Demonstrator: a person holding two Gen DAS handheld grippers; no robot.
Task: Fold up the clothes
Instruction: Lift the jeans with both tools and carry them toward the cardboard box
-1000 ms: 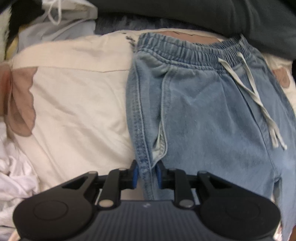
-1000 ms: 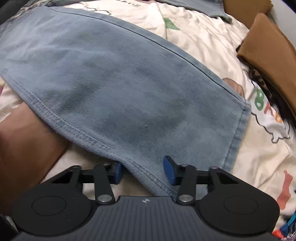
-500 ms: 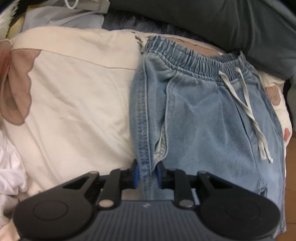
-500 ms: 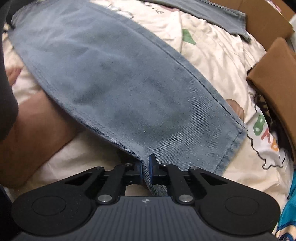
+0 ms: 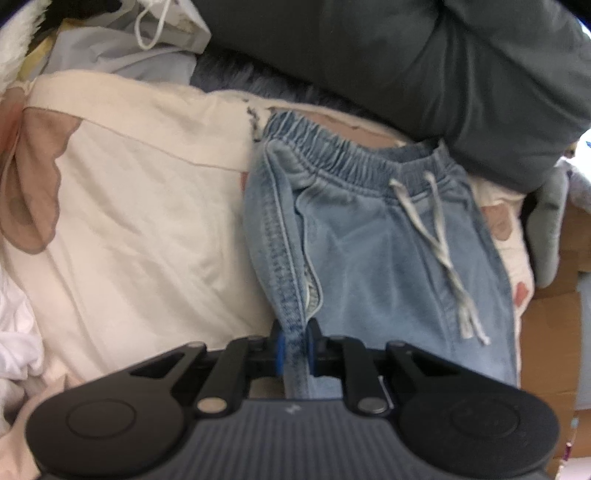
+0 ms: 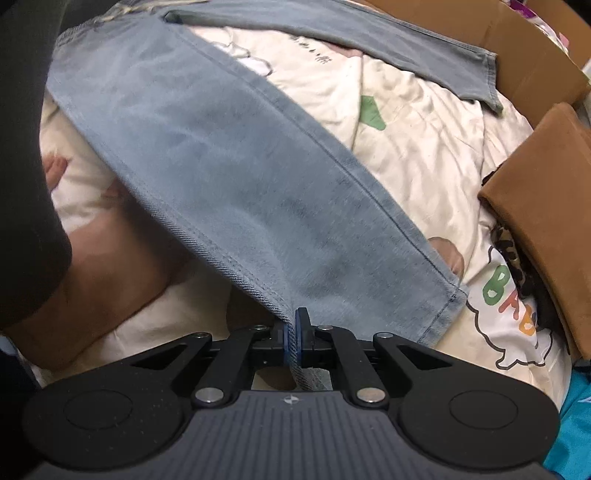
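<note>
Light blue jeans [image 5: 369, 251] lie on the bed, their elastic waistband [image 5: 332, 147] and white drawstring [image 5: 436, 221] toward the far side. My left gripper [image 5: 294, 334] holds the jeans' left side seam below the pocket; its jaws are closing, and the pads press on the seam. In the right wrist view one jeans leg [image 6: 240, 166] runs diagonally to its hem [image 6: 443, 306]. My right gripper [image 6: 293, 325] is shut on this leg's near edge and lifts it off the bedding. The other leg [image 6: 351, 48] lies flat at the top.
Cream printed bedding [image 5: 140, 206] lies under the jeans. A dark grey garment [image 5: 406, 55] crosses the far side and white cloth [image 5: 14, 332] bunches at the left. A brown folded item [image 6: 546, 184] and a cardboard box [image 6: 498, 29] border the right. A dark sleeve [image 6: 22, 147] fills the left edge.
My right gripper closed on the leg's near edge and rose with it. The left gripper tightened on the side seam and tilted; the waistband now sits lower in its view.
</note>
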